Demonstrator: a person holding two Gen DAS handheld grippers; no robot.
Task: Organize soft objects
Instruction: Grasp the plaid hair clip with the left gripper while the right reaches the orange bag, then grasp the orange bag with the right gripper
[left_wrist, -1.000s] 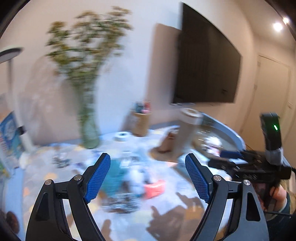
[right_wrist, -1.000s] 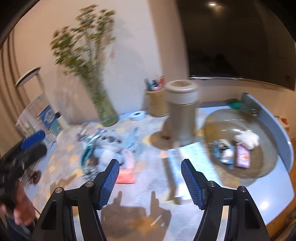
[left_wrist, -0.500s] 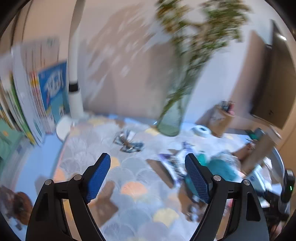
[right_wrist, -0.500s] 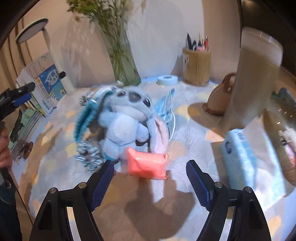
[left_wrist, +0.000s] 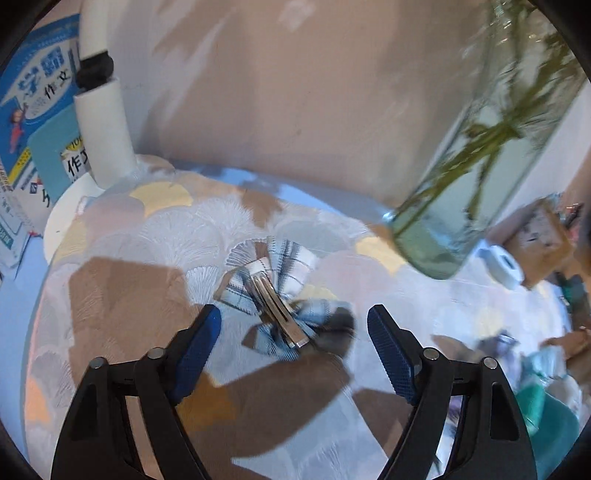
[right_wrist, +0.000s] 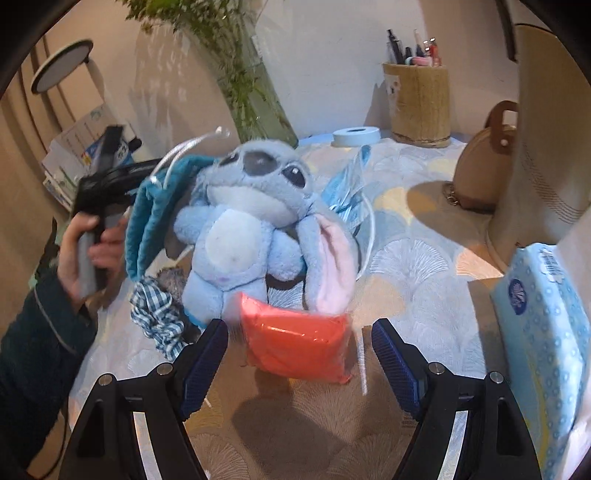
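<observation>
In the left wrist view a plaid fabric bow with a metal hair clip (left_wrist: 275, 295) lies on the patterned tablecloth, just ahead of my open, empty left gripper (left_wrist: 295, 350). In the right wrist view a blue plush toy (right_wrist: 255, 221) sits on the table with a teal cloth (right_wrist: 155, 214) at its left and a checked scrunchie (right_wrist: 159, 317) below. An orange soft packet (right_wrist: 295, 343) lies between the plush and my open, empty right gripper (right_wrist: 299, 358). The left gripper body shows in the person's hand (right_wrist: 103, 192).
A glass vase with green stems (left_wrist: 480, 155) stands right of the bow. A white lamp post (left_wrist: 103, 107) and books (left_wrist: 33, 110) are at the left. A tissue pack (right_wrist: 543, 332), beige canister (right_wrist: 546, 129), pen holder (right_wrist: 419, 99), tape roll (right_wrist: 354, 136) and tan purse (right_wrist: 484, 177) stand at the right.
The left gripper swung left and came down close over the plaid bow clip. The right gripper moved in and down toward the plush and the orange packet. Both stayed open.
</observation>
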